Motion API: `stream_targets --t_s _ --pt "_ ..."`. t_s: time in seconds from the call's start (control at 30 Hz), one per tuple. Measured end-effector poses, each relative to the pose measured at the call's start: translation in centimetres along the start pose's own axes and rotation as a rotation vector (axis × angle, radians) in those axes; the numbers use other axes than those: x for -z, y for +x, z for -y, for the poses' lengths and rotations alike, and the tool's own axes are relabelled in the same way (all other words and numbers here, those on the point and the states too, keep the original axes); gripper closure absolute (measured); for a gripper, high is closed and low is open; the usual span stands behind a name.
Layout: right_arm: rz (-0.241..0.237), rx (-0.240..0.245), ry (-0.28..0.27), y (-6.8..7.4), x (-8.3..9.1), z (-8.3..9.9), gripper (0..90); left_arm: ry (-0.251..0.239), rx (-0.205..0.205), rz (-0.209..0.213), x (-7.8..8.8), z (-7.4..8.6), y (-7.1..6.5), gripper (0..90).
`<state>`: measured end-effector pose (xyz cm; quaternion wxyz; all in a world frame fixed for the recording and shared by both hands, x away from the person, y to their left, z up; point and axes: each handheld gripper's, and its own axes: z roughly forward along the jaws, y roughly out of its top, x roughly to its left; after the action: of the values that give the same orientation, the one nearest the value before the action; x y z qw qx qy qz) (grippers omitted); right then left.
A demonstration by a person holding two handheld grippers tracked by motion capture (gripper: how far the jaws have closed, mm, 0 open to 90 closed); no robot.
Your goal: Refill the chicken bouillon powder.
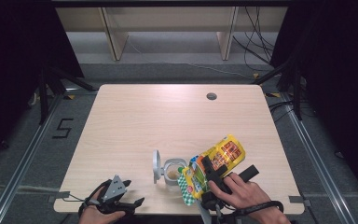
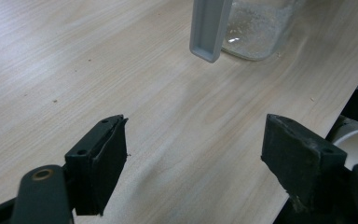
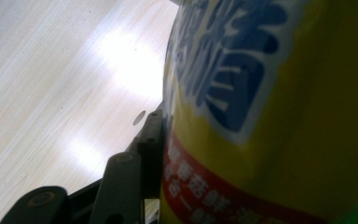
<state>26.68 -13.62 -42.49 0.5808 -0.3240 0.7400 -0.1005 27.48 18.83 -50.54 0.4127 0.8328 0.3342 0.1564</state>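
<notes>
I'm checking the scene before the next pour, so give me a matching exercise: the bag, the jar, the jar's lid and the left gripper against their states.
Things:
1. yellow bag
2. clear jar
3. grey lid
4. left gripper

States:
A. flipped open, standing up at the jar's left
B. jaws apart, nothing between them, near the table's front edge
C. clamped in the right gripper, tilted toward the jar
D. open-topped, a little pale powder inside

Pairs: 1-C, 2-D, 3-A, 4-B

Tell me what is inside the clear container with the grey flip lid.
The clear plastic container, grey lid open, holds a shallow layer of pale granules. The tilted yellow packet covers its right edge.
</notes>
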Motion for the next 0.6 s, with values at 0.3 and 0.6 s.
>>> stream_targets --t_s 0.3,0.6 --pt "0.001 0.000 -0.001 0.06 0.06 0.06 60.4 0.026 -0.035 -0.008 0.14 -0.05 0.25 21.6" --pt "0.016 0.005 -0.005 0.16 0.16 0.14 60.4 0.022 -0.033 -0.008 0.13 -0.04 0.22 21.6"
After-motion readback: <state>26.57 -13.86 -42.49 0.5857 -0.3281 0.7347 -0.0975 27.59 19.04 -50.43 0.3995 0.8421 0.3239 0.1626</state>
